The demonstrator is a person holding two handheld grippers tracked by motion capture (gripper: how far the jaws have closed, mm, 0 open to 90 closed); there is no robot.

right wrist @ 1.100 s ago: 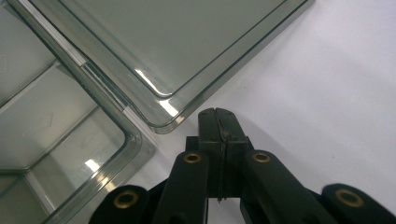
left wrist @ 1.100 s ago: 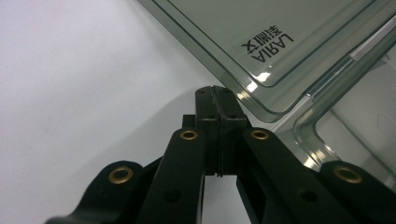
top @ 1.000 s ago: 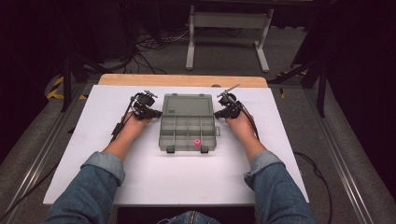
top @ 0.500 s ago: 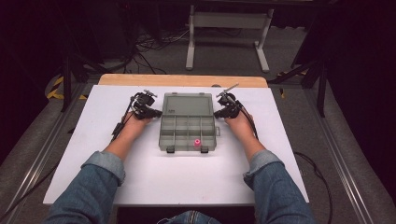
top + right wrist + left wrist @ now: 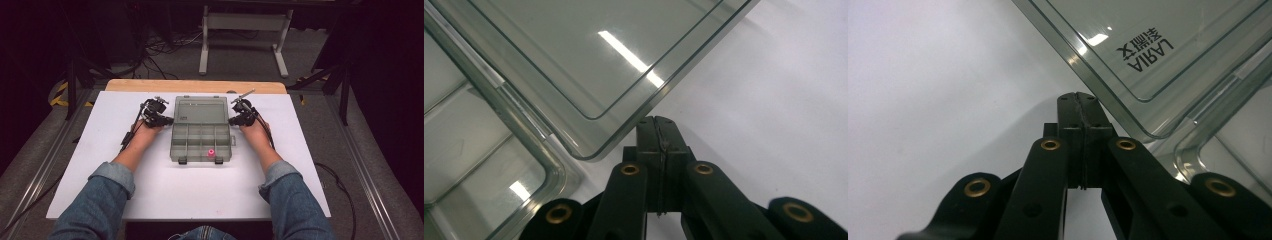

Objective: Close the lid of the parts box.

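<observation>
Two forearms in rolled blue denim sleeves come up from the bottom of the high view, one on either side of a single clear grey plastic compartment box (image 5: 201, 129) lying open in the middle of the white table top (image 5: 90, 165). The left gripper (image 5: 169, 120) lies at the box's left edge in mid frame, the right gripper (image 5: 232, 120) at its right edge, both level and pointing inward at the hinge line. In each gripper view the two black jaws are pressed together with nothing between them. The left gripper's tip (image 5: 1077, 97) sits just beside the corner of the flat lid (image 5: 1148, 45); the right gripper's tip (image 5: 655, 121) sits just beside the lid's other corner (image 5: 589, 55). Against the frames before, neither hand nor the box has shifted. One small pink piece (image 5: 211, 152) rests in a near compartment, lower middle of the box.
</observation>
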